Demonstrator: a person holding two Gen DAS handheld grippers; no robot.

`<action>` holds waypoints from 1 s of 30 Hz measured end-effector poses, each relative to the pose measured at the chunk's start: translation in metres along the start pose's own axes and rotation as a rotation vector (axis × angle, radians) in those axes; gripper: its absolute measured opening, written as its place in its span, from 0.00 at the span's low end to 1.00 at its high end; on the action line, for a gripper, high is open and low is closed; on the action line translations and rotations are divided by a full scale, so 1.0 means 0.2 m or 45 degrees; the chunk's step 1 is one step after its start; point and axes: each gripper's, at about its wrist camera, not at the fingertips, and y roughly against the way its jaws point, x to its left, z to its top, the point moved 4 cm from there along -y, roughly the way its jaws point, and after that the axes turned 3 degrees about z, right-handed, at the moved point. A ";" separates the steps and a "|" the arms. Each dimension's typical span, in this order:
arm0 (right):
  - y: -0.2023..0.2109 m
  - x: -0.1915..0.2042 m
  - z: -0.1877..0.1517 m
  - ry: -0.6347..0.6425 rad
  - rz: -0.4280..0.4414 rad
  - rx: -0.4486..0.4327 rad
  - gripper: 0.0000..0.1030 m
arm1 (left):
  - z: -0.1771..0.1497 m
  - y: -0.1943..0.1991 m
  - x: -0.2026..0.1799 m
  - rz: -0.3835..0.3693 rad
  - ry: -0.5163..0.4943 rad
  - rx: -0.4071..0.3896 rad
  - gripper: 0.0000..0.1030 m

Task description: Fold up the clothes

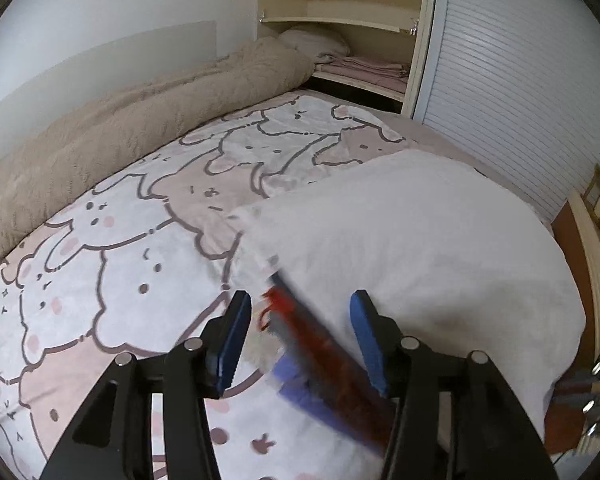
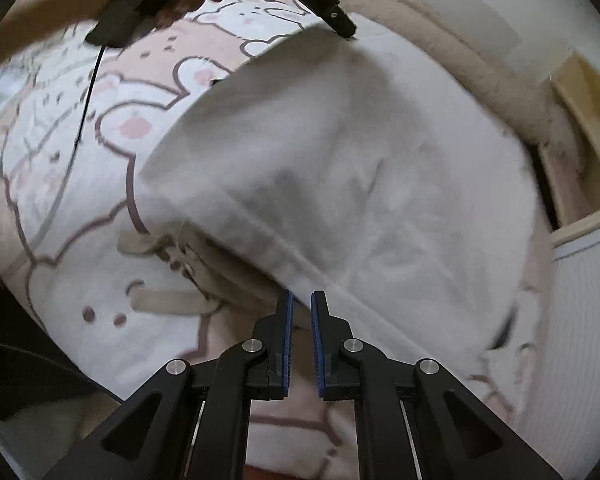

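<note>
Bedding fills both views: a sheet (image 1: 112, 264) printed with cartoon rabbits, a beige fleece blanket (image 1: 112, 120) bunched along the wall, and a cupboard (image 1: 340, 12) with folded linen beyond the foot of the bed.

Through the left wrist camera I see the white garment (image 1: 420, 240) lying on the sheet, filling the right half of the picture, with a blurred red and blue printed patch (image 1: 320, 352) at its near edge. My left gripper (image 1: 300, 332) hangs over that edge with its blue pads spread wide. The patch shows between them, but I see nothing pinched; the blur suggests the cloth or the tool is moving. I judge the wide stance suits either taking this edge or having let it go.

Through the right wrist camera the garment (image 2: 340, 168) lies across the middle of the bed, one edge or fold running diagonally toward my fingers. My right gripper (image 2: 300, 312) has its pads nearly together, a thin slit left between them, tips right at the garment's near edge. Whether a thin layer of cloth sits in that slit I cannot tell. At the top, the other tool (image 2: 320, 0) reaches the garment's far side, so both ends are attended, which fits folding.
</note>
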 end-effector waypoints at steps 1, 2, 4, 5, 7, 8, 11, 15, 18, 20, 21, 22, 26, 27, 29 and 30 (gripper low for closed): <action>0.05 0.02 0.02 -0.005 -0.011 -0.046 0.08 | -0.01 0.04 0.02 0.001 -0.007 -0.011 0.51; 0.10 0.03 0.04 -0.012 -0.020 -0.096 0.08 | -0.03 0.07 0.05 -0.011 -0.002 -0.021 0.51; 0.18 0.08 0.09 -0.041 -0.049 -0.198 0.08 | -0.07 0.14 0.10 -0.033 0.008 -0.042 0.52; 0.22 0.10 0.12 -0.066 -0.069 -0.252 0.08 | -0.09 0.18 0.13 -0.044 0.015 -0.051 0.52; 0.26 0.14 0.19 -0.134 -0.108 -0.340 0.08 | -0.15 0.25 0.15 -0.064 0.036 -0.062 0.53; 0.22 0.15 0.21 -0.174 -0.122 -0.327 0.08 | -0.17 0.29 0.17 -0.071 0.044 -0.068 0.55; 0.09 0.20 0.24 -0.293 -0.162 -0.278 0.08 | -0.23 0.40 0.18 -0.059 0.015 -0.097 0.59; -0.07 0.28 0.26 -0.401 -0.223 -0.245 0.08 | -0.30 0.56 0.17 -0.061 -0.025 -0.138 0.66; -0.11 0.45 0.22 -0.441 -0.090 -0.215 0.09 | -0.35 0.66 0.16 -0.074 -0.034 -0.172 0.75; -0.13 0.57 0.19 -0.510 0.001 -0.172 0.09 | -0.37 0.72 0.16 -0.085 -0.033 -0.196 0.76; -0.13 0.61 0.18 -0.536 0.005 -0.174 0.09 | -0.39 0.76 0.15 -0.091 -0.032 -0.205 0.77; -0.12 0.65 0.17 -0.561 0.007 -0.179 0.09 | -0.41 0.78 0.15 -0.093 -0.032 -0.210 0.81; -0.03 0.77 0.14 -0.677 0.008 -0.236 0.09 | -0.49 0.90 0.15 -0.092 -0.039 -0.234 0.89; 0.02 0.79 0.13 -0.724 -0.010 -0.246 0.09 | -0.51 0.93 0.15 -0.095 -0.038 -0.240 0.89; 0.11 0.83 0.11 -0.819 -0.027 -0.301 0.09 | -0.55 0.98 0.15 -0.097 -0.031 -0.248 0.91; 0.16 0.84 0.10 -0.866 -0.025 -0.348 0.09 | -0.57 1.01 0.16 -0.098 -0.026 -0.253 0.94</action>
